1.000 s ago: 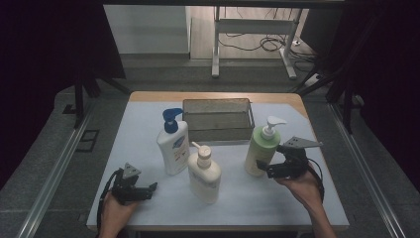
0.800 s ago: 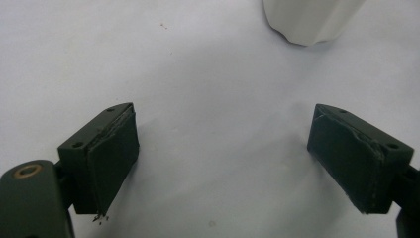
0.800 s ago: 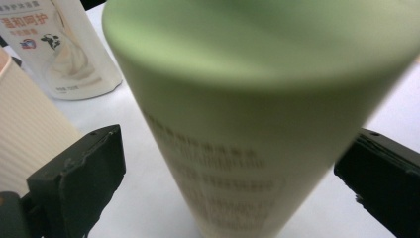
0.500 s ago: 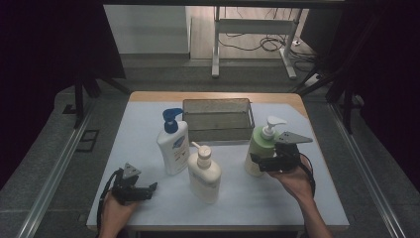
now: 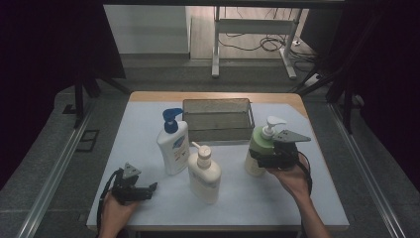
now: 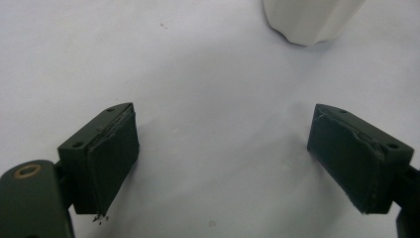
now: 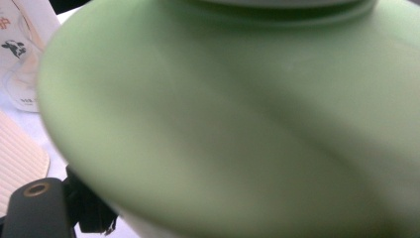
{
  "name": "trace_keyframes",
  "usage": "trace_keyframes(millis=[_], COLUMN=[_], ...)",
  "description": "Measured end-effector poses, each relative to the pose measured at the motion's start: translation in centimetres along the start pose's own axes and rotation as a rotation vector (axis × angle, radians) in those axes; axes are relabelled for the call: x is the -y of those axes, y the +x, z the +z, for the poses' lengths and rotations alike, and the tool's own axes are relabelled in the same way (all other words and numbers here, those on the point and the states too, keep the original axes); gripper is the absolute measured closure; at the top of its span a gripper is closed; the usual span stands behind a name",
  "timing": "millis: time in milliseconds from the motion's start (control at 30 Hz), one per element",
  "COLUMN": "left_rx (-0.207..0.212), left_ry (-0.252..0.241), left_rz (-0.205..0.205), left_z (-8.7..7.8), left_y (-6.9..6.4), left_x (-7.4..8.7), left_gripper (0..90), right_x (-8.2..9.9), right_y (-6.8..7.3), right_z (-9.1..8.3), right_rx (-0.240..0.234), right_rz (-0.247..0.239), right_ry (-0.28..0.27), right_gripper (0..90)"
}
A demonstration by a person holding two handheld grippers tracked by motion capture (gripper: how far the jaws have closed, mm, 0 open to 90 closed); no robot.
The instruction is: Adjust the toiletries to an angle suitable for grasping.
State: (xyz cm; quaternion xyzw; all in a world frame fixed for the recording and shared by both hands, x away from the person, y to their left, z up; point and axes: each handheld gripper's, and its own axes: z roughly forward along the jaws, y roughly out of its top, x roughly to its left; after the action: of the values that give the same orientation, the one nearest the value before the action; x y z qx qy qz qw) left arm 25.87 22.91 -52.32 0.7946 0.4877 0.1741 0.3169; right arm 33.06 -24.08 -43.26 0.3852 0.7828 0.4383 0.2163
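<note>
A green pump bottle (image 5: 260, 141) with a white pump stands upright at the right of the white table (image 5: 148, 119). My right gripper (image 5: 255, 159) reaches around its lower body from the right. Its jaws have just been closing with the bottle between them, and they still stand wide. In the right gripper view the green bottle (image 7: 223, 124) sits very close and covers most of the jaws. My left gripper (image 5: 151, 187) rests low at the front left, open, with bare table between its pads (image 6: 114, 153).
A white bottle with a blue pump (image 5: 173, 146) and a cream pump bottle (image 5: 204, 173) stand mid-table. A wire mesh basket (image 5: 218, 101) sits behind them. The cream bottle's base (image 6: 307, 20) lies ahead of my left gripper. Dark drapes flank the table.
My right gripper has slid left from beside the green bottle until its jaws lie around the bottle's lower body. The left hand and all bottles stay put.
</note>
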Motion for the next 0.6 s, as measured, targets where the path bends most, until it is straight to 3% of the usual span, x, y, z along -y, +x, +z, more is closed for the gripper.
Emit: trace_keyframes(millis=[300,600], left_rx=[0.0,0.001], left_ry=[0.0,0.001], left_rz=[-0.001,-0.001], left_z=[0.0,0.0], left_y=[0.0,0.0], left_x=[0.0,0.0], left_gripper=[12.3,12.2], right_x=[-0.5,-1.2], right_y=[0.2,0.7], right_z=[-0.1,-0.4], right_rx=[0.01,-0.015], right_rz=[-0.007,-0.011], right_ry=[0.039,0.043], right_gripper=[12.7,12.8])
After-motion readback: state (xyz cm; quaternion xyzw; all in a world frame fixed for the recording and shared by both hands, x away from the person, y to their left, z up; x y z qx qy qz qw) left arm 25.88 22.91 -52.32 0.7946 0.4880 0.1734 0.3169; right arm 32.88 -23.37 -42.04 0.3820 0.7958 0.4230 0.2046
